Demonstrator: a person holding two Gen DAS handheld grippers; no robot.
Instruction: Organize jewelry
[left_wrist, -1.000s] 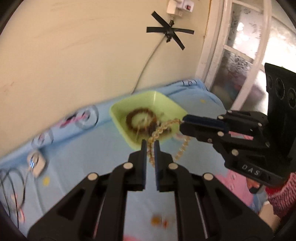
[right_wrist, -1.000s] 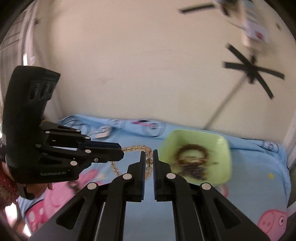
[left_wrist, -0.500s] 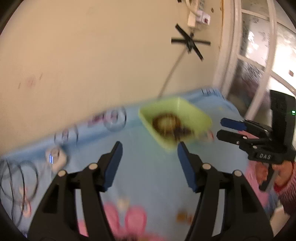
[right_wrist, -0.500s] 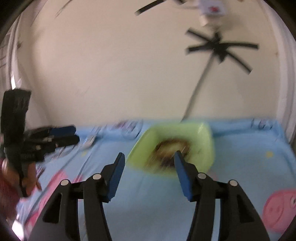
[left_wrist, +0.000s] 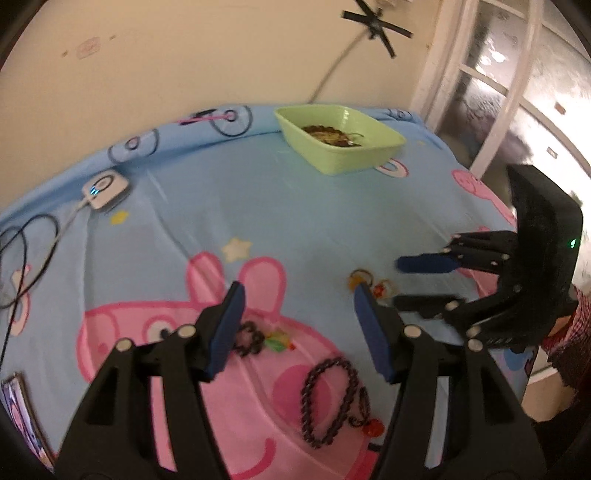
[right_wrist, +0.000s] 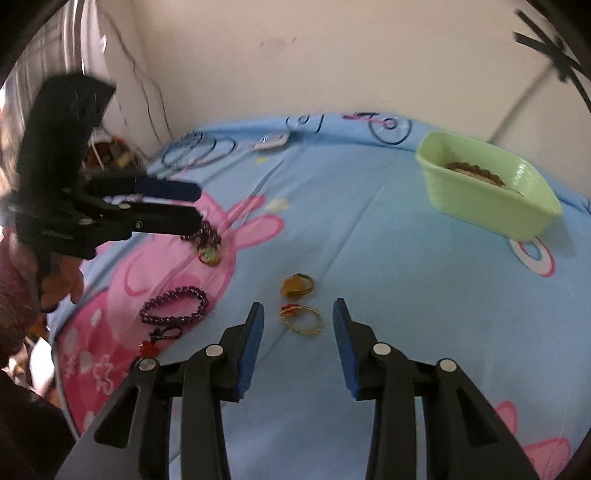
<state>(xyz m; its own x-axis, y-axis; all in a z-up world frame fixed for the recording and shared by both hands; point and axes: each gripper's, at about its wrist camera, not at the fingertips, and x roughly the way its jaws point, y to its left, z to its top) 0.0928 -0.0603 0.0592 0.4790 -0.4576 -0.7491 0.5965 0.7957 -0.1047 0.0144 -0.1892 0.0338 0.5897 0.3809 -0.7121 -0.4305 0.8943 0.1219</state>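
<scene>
A green bowl (left_wrist: 340, 155) (right_wrist: 480, 199) with beaded jewelry in it stands at the far side of the blue cartoon bedsheet. On the sheet lie a purple bead bracelet (left_wrist: 328, 402) (right_wrist: 173, 306), a dark bracelet with a green pendant (left_wrist: 251, 338) (right_wrist: 207, 242) and two gold rings (left_wrist: 364, 278) (right_wrist: 303, 319). My left gripper (left_wrist: 299, 325) (right_wrist: 192, 205) is open and empty, low over the bracelets. My right gripper (right_wrist: 297, 332) (left_wrist: 413, 282) has its jaws closing. The gold ring with a red stone lies just ahead between its fingertips, untouched.
A white charger (left_wrist: 107, 192) with black cables lies at the back left of the bed. A phone (left_wrist: 18, 417) shows at the left edge. The wall runs behind the bowl, and a white window frame (left_wrist: 491, 110) stands to the right. A person's hand (right_wrist: 55, 280) holds the left gripper.
A second ago both grippers were shut on a pale bead strand over the bowl. They opened, the strand is gone from them, and both drew back and down toward the loose jewelry.
</scene>
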